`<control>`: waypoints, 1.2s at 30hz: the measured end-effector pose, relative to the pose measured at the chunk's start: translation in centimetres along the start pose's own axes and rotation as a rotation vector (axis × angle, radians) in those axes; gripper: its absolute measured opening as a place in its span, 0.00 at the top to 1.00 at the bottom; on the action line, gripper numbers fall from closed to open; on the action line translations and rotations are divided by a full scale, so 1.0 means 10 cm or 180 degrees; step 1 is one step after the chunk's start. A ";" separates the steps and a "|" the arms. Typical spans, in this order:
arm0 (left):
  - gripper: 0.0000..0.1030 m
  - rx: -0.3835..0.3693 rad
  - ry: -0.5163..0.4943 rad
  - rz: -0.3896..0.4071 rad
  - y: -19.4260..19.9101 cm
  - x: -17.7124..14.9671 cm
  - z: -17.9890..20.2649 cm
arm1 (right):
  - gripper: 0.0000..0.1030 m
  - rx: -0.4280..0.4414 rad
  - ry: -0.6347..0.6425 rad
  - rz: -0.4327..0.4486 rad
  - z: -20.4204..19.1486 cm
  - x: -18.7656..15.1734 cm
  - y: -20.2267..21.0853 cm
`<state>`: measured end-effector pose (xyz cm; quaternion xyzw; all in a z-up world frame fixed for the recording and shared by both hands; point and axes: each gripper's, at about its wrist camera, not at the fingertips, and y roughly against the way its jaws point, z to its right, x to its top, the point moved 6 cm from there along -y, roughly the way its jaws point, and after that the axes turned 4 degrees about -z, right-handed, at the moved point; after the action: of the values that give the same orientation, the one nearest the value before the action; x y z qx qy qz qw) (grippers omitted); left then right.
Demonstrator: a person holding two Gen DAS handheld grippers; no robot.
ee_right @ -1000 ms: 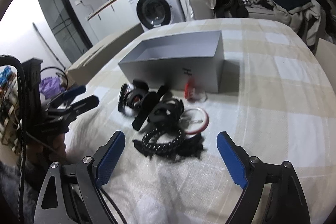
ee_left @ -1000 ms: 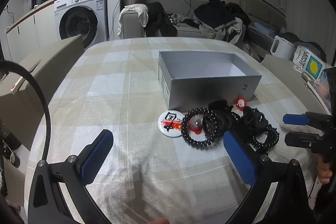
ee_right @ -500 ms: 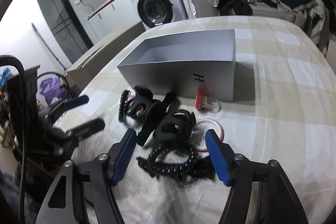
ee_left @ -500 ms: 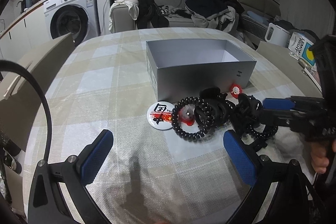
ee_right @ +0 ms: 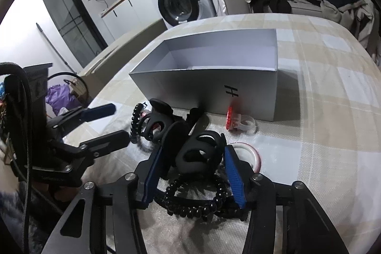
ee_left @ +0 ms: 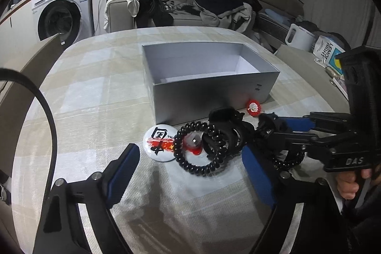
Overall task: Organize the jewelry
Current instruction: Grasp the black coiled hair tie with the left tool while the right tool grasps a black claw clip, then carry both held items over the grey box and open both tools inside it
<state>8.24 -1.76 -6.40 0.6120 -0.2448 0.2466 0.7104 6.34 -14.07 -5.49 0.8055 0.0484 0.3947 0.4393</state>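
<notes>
An open grey box (ee_left: 209,87) stands on the checked tablecloth, also in the right wrist view (ee_right: 214,77). In front of it lies a pile: a black spiral hair tie (ee_left: 197,149), black claw clips (ee_left: 226,132), a round badge (ee_left: 158,142) and a red flower ring (ee_left: 253,107). My left gripper (ee_left: 190,170) is open, just short of the spiral tie. My right gripper (ee_right: 193,173) has its jaws closing around a black claw clip (ee_right: 197,154), over another spiral tie (ee_right: 195,199); I cannot tell if the pads touch it. A white bangle (ee_right: 247,154) and the red ring (ee_right: 234,120) lie beside it.
A washing machine (ee_left: 62,16) and a sofa with piled clothes (ee_left: 221,4) stand beyond the table. A white kettle (ee_left: 297,37) and a carton (ee_left: 328,52) sit off the table's right side. A cardboard sheet (ee_left: 23,63) leans at the left.
My right gripper has moved forward into the pile and narrowed its jaws around the black claw clip. My left gripper has moved closer to the spiral tie and stays open.
</notes>
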 end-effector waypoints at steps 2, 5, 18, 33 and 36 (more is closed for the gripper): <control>0.32 -0.0017 -0.0020 -0.0029 -0.02 0.01 0.02 | 0.52 0.0000 -0.0016 0.0081 0.01 -0.01 0.08; 0.43 -0.0130 -0.0013 -0.0056 -0.03 0.00 0.05 | 0.52 -0.0036 -0.0053 0.0188 0.07 0.00 0.18; 0.94 -0.0311 -0.0041 -0.0110 -0.02 -0.01 0.16 | 0.52 -0.0013 -0.0152 0.0293 0.14 0.04 0.30; 0.95 -0.0401 0.0100 0.0420 0.40 0.28 0.08 | 0.52 0.0114 -0.0256 0.0608 0.16 0.30 0.51; 0.95 -0.0381 0.0111 0.0516 0.41 0.42 0.05 | 0.52 0.0068 -0.0330 0.0688 0.20 0.46 0.54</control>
<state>8.74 -1.55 -0.55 0.5424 -0.2954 0.2988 0.7276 9.41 -16.78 0.63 0.8300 -0.0573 0.3970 0.3875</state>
